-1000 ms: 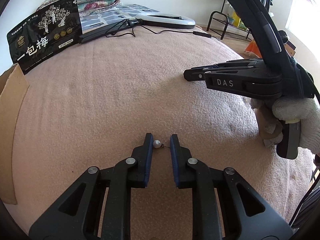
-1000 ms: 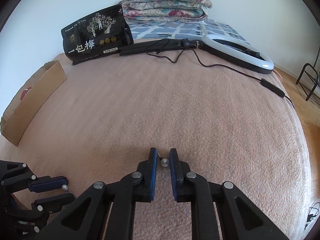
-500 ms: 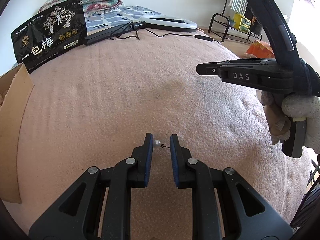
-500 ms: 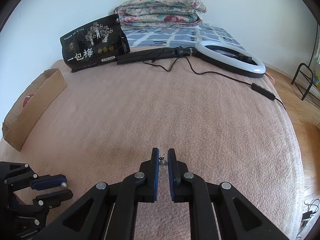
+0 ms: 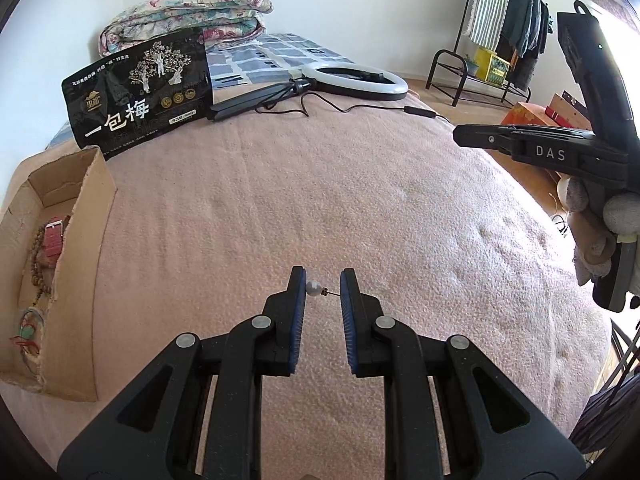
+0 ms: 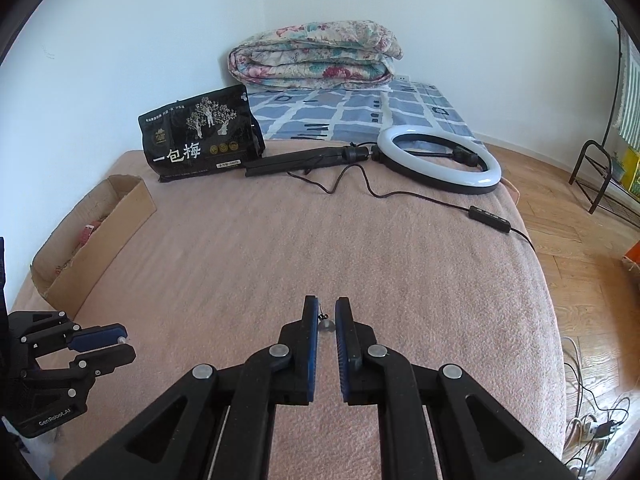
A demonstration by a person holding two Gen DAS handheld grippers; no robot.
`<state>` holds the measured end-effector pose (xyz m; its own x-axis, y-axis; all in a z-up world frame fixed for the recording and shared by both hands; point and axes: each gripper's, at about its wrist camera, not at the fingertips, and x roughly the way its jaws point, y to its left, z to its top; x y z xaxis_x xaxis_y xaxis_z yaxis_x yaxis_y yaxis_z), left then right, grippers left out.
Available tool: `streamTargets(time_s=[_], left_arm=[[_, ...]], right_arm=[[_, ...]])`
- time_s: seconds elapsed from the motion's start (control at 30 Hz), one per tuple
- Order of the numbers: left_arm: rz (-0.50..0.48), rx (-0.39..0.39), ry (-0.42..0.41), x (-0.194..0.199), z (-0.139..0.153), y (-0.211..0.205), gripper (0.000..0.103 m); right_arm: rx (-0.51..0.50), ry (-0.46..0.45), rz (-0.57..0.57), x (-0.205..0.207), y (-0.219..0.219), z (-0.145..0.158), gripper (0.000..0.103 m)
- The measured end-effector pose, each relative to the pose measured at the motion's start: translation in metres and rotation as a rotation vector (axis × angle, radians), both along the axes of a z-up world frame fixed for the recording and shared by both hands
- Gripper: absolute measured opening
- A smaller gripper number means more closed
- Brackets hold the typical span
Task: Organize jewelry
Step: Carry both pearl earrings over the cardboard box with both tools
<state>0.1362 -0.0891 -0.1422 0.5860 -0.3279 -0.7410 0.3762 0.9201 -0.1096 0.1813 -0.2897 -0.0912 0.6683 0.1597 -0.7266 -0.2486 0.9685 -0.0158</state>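
Observation:
My left gripper point(image 5: 323, 291) is shut on a pearl earring point(image 5: 313, 288), pinned crosswise between its blue pads above the pink blanket point(image 5: 320, 200). My right gripper point(image 6: 326, 322) is shut on a second pearl earring point(image 6: 325, 324), held above the blanket. An open cardboard box point(image 5: 86, 240) at the left holds a bead necklace point(image 5: 36, 256), a red strap point(image 5: 54, 238) and other jewelry. The box also shows in the right wrist view point(image 6: 116, 220). The left gripper shows low left in the right wrist view point(image 6: 112, 342); the right gripper shows at the right edge of the left wrist view point(image 5: 560, 154).
A black snack bag point(image 6: 200, 140), a ring light point(image 6: 440, 160) with its cable and inline switch point(image 6: 490, 219), and a folded quilt point(image 6: 316, 56) lie at the far end. A metal rack point(image 5: 480, 68) and wooden floor point(image 6: 580, 240) are to the right.
Both grippers have risen and pulled back with their earrings. The box interior has come into the left wrist view. The right gripper's jaws stand slightly closer together.

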Motion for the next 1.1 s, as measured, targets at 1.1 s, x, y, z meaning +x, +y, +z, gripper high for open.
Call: streamTargets(time_s=[1.1], left_arm=[[0.321, 0.017, -0.090, -0.006, 0.065, 0.216, 0.016]], right_arm=[[0.050, -0.051, 0.341, -0.015, 0.229, 0.048, 0.006]])
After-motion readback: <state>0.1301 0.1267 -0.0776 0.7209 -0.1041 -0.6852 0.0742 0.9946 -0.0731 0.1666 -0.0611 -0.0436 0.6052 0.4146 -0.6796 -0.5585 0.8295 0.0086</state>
